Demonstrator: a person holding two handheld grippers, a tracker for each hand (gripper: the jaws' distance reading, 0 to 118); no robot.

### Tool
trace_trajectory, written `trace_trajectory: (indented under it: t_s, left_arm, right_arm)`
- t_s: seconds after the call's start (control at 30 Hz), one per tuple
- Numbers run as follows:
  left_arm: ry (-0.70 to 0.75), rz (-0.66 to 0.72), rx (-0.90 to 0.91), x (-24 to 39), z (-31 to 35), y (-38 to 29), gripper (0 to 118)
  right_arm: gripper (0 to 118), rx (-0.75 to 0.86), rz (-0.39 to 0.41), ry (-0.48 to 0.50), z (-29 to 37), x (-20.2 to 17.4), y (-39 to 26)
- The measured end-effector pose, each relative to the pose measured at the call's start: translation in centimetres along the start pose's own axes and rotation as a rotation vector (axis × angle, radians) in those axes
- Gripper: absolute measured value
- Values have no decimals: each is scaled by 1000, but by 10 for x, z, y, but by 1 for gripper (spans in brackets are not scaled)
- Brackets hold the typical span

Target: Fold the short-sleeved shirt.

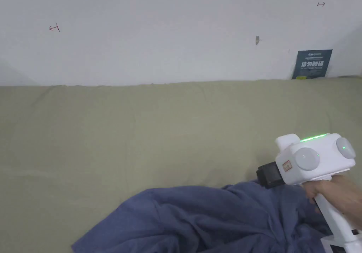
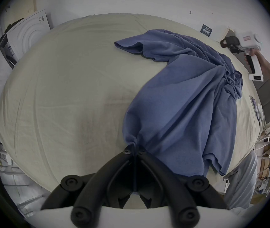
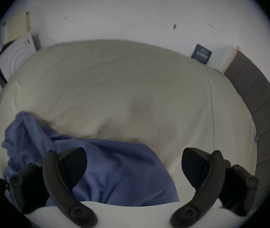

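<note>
A crumpled blue short-sleeved shirt (image 2: 185, 100) lies on a pale cloth-covered surface (image 2: 65, 91), stretched from the near edge toward the far right. My left gripper (image 2: 135, 146) is shut on a bunched edge of the shirt, which fans out from the jaws. In the head view the shirt (image 1: 198, 222) sits at the bottom, and my right gripper's white body (image 1: 311, 158) hovers just above its right end, held by a hand. In the right gripper view, the right gripper (image 3: 133, 164) stands wide open above the shirt (image 3: 114, 170), nothing between its fingers.
A white wall rises behind the surface, with a dark sign (image 1: 312, 64) leaning at the back right. White round-patterned panels (image 2: 27, 34) stand at the left. A grey padded edge (image 3: 259, 116) runs along the right side. A person's light trouser leg (image 2: 241, 182) stands by the near right corner.
</note>
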State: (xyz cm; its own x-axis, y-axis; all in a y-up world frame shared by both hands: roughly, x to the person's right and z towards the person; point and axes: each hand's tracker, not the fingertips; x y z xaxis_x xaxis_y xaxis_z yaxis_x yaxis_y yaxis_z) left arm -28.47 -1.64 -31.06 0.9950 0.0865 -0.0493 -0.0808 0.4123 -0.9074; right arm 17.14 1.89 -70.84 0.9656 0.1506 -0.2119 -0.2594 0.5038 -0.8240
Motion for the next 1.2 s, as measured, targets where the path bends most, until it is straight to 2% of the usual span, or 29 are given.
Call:
trace_trajectory:
  t_s: [0.17, 0.2, 0.27, 0.3, 0.33, 0.37, 0.4, 0.43, 0.47, 0.53, 0.67, 0.8, 0.9, 1.07, 1.2]
  left_arm:
    - [-4, 1, -7, -1, -3, 0, 0]
    - [-6, 2, -7, -2, -4, 0, 0]
    - [-10, 3, -8, -2, -4, 0, 0]
    - [-11, 4, -9, -1, -4, 1, 0]
    - [-11, 5, -10, -1, -4, 1, 0]
    - [-11, 4, -11, -1, -4, 1, 0]
    - [-11, 3, -11, 0, -4, 1, 0]
    - [-9, 1, -11, 1, -4, 1, 0]
    - [-6, -4, -11, 2, -3, 2, 0]
    - [3, -10, -12, 3, -2, 2, 0]
    - [9, -14, -7, 1, 6, 4, 0]
    - [40, 4, 83, -9, 31, 15, 0]
    - [26, 75, 186, -23, 65, 38, 0]
    - [59, 76, 355, -38, 137, 83, 0]
    - [27, 99, 486, -46, 198, 118, 0]
  right_arm:
    - [113, -140, 108, -51, -34, -5, -28]
    - [107, -166, 106, -54, -40, -4, -33]
    - [92, -150, -85, 81, -36, 4, -31]
    - [88, -129, -93, 22, -32, 3, -34]
    - [82, -105, 5, 29, -24, -2, -34]
    - [77, -86, 4, 61, -16, -3, -34]
    - [50, -81, 5, 57, -7, -4, -34]
    - [5, -64, 20, 31, -1, -12, -37]
    - [5, -33, 28, -9, 6, -14, -38]
    - [5, -42, 1, 43, 24, -9, -43]
    - [5, 57, -94, 85, 100, 1, -65]
    - [5, 145, -99, 78, 180, 27, -77]
    - [5, 219, -129, 59, 238, 54, -89]
    - [5, 363, -241, 50, 336, 93, -115]
    - [5, 452, -323, 51, 392, 122, -132]
